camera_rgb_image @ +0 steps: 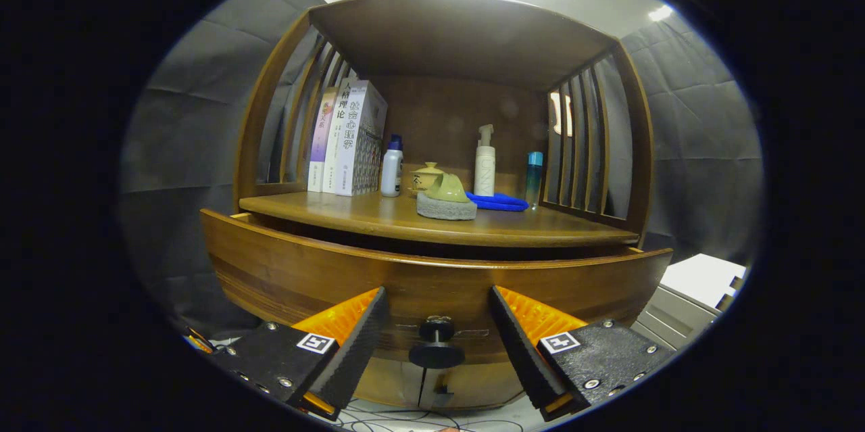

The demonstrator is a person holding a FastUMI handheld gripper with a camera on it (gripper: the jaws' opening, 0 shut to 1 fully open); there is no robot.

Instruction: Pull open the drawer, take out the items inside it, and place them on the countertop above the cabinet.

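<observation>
Currently the gripper point(437, 324) is spread wide, fingers flanking but not touching the small round knob point(436, 342) on the drawer point(432, 283) front, below the countertop point(378, 219). The knob looks rigid, smooth, likely slippery; pinch its stem squarely. The wooden drawer probably slides stiffly, somewhat heavy.

The drawer point(304, 270) front is warm brown wood with darker grain bands, and its knob point(436, 343) is black. The surface point(378, 216) above is a lighter honey brown. On it lie a grey speckled sponge point(446, 207) with a yellow-green top, a bright blue cloth point(499, 201), a white bottle point(391, 172) with a dark blue cap, a white pump bottle point(484, 168) and a teal bottle point(533, 178). At the far left stand white and lilac books point(348, 141). The gripper point(438, 324) has its jaws spread apart either side of the knob.
</observation>
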